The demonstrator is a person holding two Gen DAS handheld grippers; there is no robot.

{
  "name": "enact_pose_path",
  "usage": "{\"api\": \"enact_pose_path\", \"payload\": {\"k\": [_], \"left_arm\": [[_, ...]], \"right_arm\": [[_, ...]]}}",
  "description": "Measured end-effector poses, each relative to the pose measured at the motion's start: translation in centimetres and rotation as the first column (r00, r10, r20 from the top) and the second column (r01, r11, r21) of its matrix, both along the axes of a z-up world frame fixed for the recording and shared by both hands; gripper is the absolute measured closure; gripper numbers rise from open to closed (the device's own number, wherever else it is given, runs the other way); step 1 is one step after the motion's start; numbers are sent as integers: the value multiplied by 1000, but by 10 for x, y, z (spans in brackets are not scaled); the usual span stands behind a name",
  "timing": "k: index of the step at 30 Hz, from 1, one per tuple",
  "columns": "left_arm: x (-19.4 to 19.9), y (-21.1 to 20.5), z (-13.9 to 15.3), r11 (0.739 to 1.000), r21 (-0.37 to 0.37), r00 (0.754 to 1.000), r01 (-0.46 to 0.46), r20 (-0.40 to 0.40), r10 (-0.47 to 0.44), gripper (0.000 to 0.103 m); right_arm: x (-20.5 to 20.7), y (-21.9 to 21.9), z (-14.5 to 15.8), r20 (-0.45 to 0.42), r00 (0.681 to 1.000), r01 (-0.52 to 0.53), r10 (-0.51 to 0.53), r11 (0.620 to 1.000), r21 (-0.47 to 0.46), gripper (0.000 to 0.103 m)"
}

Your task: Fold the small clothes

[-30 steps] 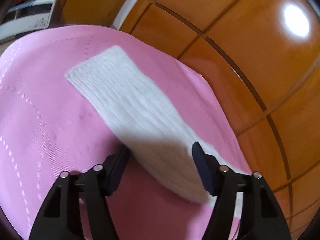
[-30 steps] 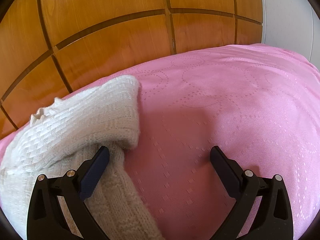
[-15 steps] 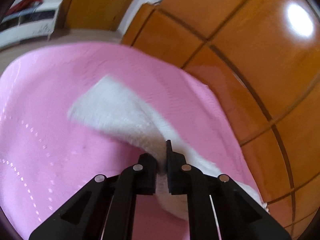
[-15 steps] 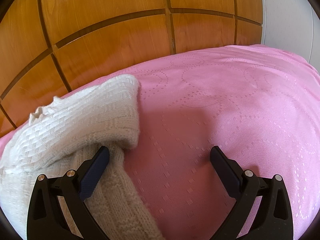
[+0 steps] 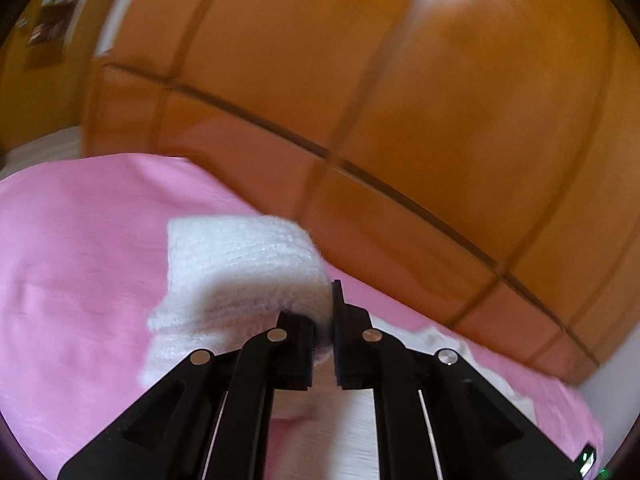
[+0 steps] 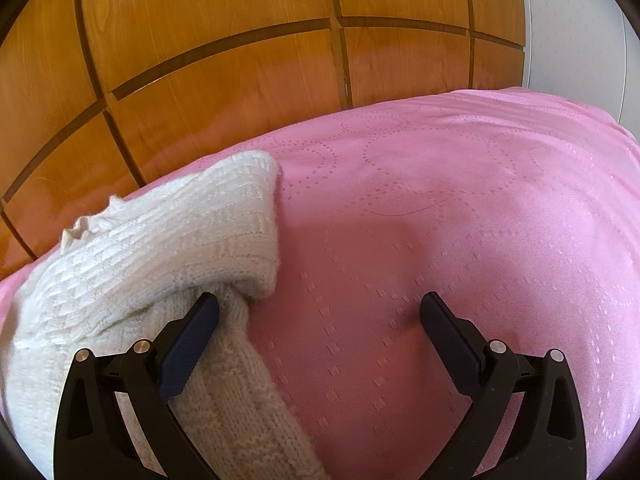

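Fabric is now lifting: your left tool (image 5: 323,322), wide around the white knit garment (image 5: 244,264) a second ago, is clamping its end and carrying it up off the pink bed cover (image 5: 72,248), starting the fold. Your right tool (image 6: 320,312) is staying wide, one finger touching the knit.

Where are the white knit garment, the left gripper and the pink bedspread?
white knit garment (image 5: 244,264): left wrist view, lifted knit fold.
left gripper (image 5: 323,320): left wrist view, between its fingertips, shut on the knit.
pink bedspread (image 6: 460,216): right wrist view, bare patterned cloth.
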State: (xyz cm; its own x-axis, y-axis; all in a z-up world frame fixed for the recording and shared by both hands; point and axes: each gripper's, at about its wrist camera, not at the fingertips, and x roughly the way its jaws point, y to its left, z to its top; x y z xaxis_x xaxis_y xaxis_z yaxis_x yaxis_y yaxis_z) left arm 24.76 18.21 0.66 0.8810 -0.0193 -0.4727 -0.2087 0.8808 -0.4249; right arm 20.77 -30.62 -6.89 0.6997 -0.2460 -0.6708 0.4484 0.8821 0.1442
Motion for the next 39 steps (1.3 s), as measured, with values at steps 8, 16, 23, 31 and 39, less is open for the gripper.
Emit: {"api": "enact_pose_path", "payload": {"k": [8,16,23,31,39], "left_arm": [[30,-112,-23,974,65,974,215,-94,-208,97],[16,-170,-62,931,124,931,345,-173,-322,25],[-28,-134,-63,950,130,952,283,-157,-262,10],[-36,-65,-92,969,239,911,-60,-383,150,3],[-41,-64,-97,970,236,912,-62,-382,151,2]], "right_arm": [[0,0,0,3,1000,-1,1,1000,3,3],[0,0,0,4,1000,-1,1,1000,2,3],[1,0,1,2,1000,-1,1,1000,0,3],[-1,3,3,-28,1000,3,-3,1000,0,3],[-46,46,28,71,989,-126,127,992,-25,8]]}}
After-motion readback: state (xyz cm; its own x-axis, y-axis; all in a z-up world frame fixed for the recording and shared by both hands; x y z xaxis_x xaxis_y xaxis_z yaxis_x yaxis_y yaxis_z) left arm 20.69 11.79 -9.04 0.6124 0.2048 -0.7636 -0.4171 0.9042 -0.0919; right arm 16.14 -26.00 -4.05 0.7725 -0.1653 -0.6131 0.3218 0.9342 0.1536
